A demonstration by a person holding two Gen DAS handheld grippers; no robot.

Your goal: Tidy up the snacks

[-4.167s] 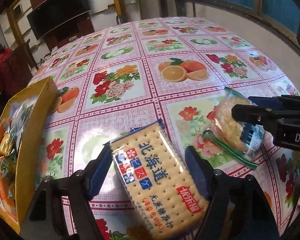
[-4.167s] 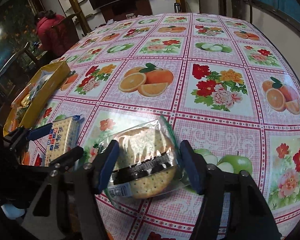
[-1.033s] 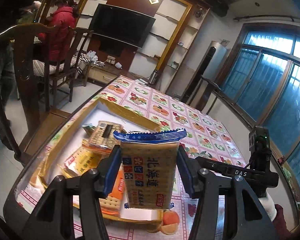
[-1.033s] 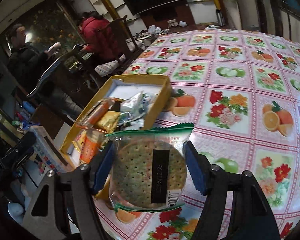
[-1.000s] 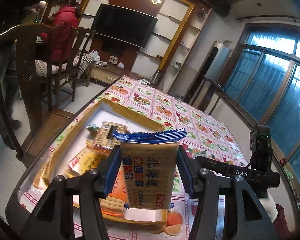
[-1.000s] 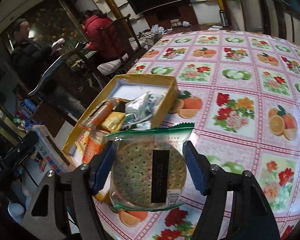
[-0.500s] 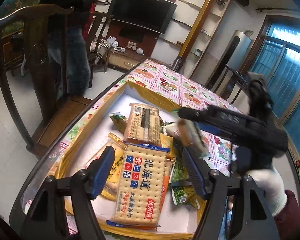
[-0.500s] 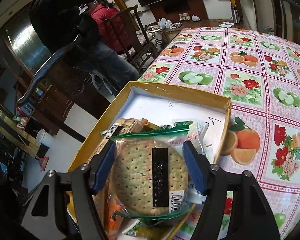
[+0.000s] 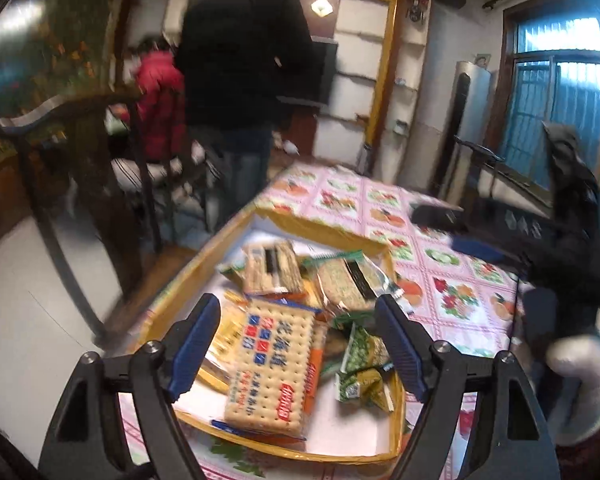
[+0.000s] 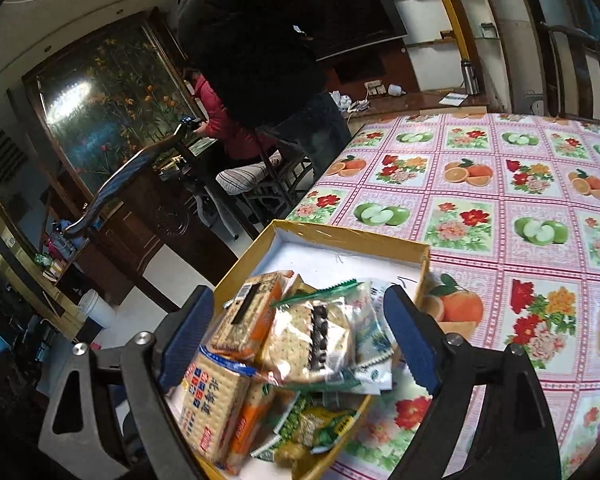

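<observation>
A yellow box point(image 9: 320, 226) point(image 10: 352, 238) on the table's edge holds several snack packs. The square cracker pack with blue print point(image 9: 270, 364) point(image 10: 214, 404) lies in it. The round cracker pack in clear wrap with green edges point(image 9: 346, 280) point(image 10: 314, 340) lies on the pile. My left gripper point(image 9: 298, 346) is open and empty above the box. My right gripper point(image 10: 298, 340) is open and empty above the round cracker pack; it also shows in the left wrist view point(image 9: 472, 236).
The table has a pink fruit-and-flower cloth point(image 10: 500, 184). The box sits at the table's edge beside a dark wooden chair point(image 9: 60, 160). A person in black point(image 10: 252, 40) stands close behind, another in red point(image 9: 158, 100) sits.
Both grippers have let go of their packs, which now lie in the box. The right gripper has opened and drawn back. The person in black has stepped nearer.
</observation>
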